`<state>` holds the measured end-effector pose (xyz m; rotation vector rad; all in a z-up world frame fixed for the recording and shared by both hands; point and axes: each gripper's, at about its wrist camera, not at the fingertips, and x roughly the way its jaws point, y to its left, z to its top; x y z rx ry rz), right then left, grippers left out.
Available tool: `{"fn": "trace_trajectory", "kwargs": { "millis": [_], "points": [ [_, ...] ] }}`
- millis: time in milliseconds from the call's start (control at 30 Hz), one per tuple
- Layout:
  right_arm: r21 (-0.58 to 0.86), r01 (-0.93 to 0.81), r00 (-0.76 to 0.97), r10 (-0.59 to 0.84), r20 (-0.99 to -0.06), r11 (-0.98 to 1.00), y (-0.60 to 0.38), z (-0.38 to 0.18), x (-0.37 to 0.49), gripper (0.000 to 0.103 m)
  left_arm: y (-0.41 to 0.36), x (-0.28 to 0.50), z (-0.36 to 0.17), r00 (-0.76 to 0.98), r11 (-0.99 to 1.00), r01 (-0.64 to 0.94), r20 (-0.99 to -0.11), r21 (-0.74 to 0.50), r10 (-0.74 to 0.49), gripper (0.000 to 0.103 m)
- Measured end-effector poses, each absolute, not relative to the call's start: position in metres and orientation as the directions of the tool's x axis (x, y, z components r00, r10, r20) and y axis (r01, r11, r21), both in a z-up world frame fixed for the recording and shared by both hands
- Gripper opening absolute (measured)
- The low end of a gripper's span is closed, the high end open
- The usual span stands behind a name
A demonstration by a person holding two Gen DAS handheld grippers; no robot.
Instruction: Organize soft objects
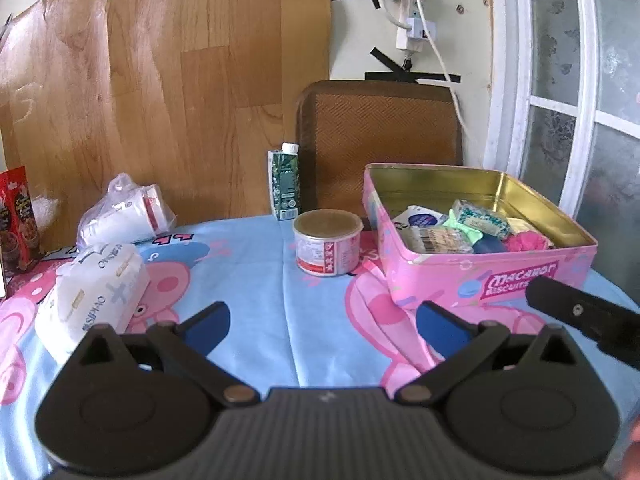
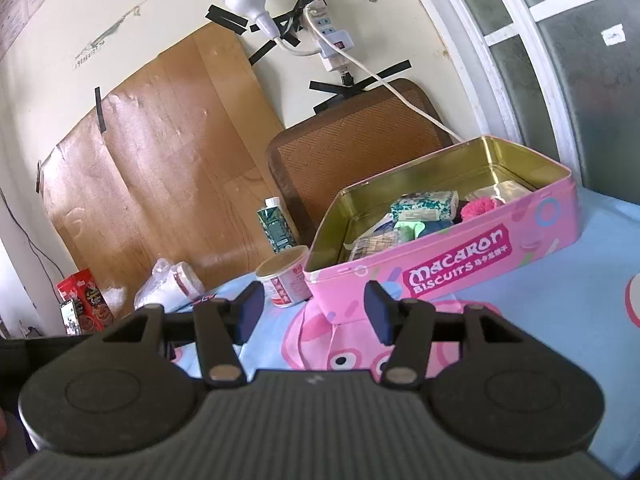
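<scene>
An open pink biscuit tin (image 1: pixel 440 276) (image 2: pixel 552 232) stands on the cartoon-print cloth and holds several soft items, among them a tissue pack (image 1: pixel 482 218) (image 2: pixel 424 204), a pink fluffy thing (image 1: pixel 526 243) (image 2: pixel 478 205) and a green piece (image 1: pixel 464 226). A white tissue pack (image 1: pixel 94 300) lies on the cloth at the left, just beyond my left gripper's left finger. My left gripper (image 1: pixel 322 322) is open with nothing between its blue pads. My right gripper (image 2: pixel 316 312) is open and empty too, in front of the tin's near wall. Part of the right gripper (image 1: pixel 584 316) shows in the left wrist view.
A small round can (image 1: pixel 327 246) (image 2: pixel 286 280) stands left of the tin. Behind it are a green carton (image 1: pixel 285 184) (image 2: pixel 276 228) and a bagged white roll (image 1: pixel 124 212) (image 2: pixel 172 282). A red snack pack (image 1: pixel 18 220) (image 2: pixel 84 302) is at the far left. A brown chair back (image 1: pixel 380 136) rises behind the table.
</scene>
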<state>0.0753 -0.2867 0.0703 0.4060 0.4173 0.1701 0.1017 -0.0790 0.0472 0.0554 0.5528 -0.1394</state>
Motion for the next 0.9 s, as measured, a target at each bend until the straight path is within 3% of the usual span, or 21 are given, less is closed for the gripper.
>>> {"fn": "trace_trajectory", "kwargs": {
  "millis": [533,900],
  "points": [
    [0.426,-0.057,0.9,0.231,-0.37,0.903,-0.2886,0.0654,0.0727,0.061,-0.0796,0.0975,0.046,0.859,0.992,0.118,-0.505,0.041,-0.082,0.103],
    [0.426,-0.043,0.898,0.222,-0.379,0.904,-0.2885,0.0621,0.0728,0.061,-0.0857,0.0997,0.0426,0.838,0.985,0.168,-0.532,0.034,-0.124,0.103]
  ]
}}
